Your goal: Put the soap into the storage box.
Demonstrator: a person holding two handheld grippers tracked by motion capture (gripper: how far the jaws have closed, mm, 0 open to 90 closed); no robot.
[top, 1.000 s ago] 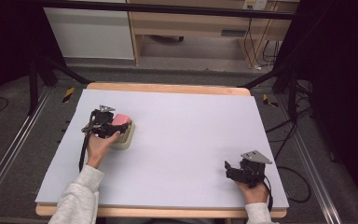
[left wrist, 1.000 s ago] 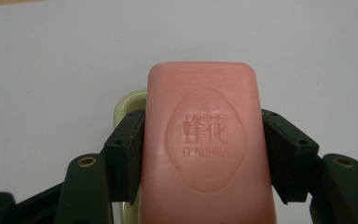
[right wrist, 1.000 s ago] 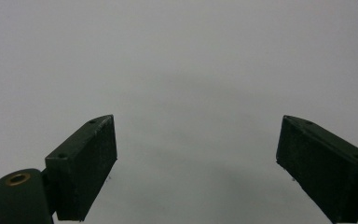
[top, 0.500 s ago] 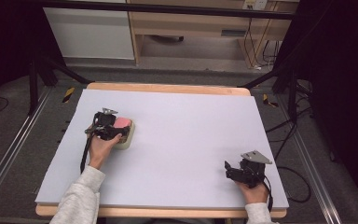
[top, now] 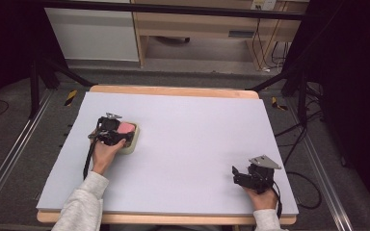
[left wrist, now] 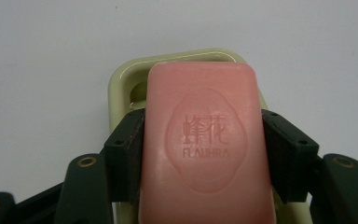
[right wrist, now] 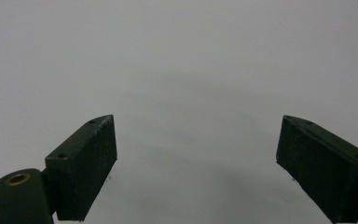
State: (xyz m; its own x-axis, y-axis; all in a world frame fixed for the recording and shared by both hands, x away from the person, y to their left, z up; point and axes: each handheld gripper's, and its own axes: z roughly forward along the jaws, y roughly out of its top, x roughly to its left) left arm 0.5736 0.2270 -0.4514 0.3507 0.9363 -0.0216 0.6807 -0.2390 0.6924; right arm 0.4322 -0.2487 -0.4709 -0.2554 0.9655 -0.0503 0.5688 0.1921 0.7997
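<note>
A pink bar of soap [left wrist: 205,140] with a stamped logo lies over a pale green soap dish [left wrist: 121,88]. My left gripper [left wrist: 204,158] is shut on the soap, a jaw pressed against each long side. From above, the same soap [top: 126,128] and dish [top: 131,145] sit at the table's left, under my left gripper [top: 114,132]. Near the front right edge my right gripper [top: 237,175] rests with its jaws wide apart. In its own view, my right gripper [right wrist: 196,163] has only bare table between the jaws.
The white table top [top: 192,139] has a wooden rim [top: 173,90] at its far edge. Beyond it stand a wooden cabinet [top: 207,24] and black frame legs [top: 43,72]. Cables [top: 313,183] trail off the right side.
The left gripper with the soap has shifted slightly nearer and lower over the dish. The right gripper has stayed put.
</note>
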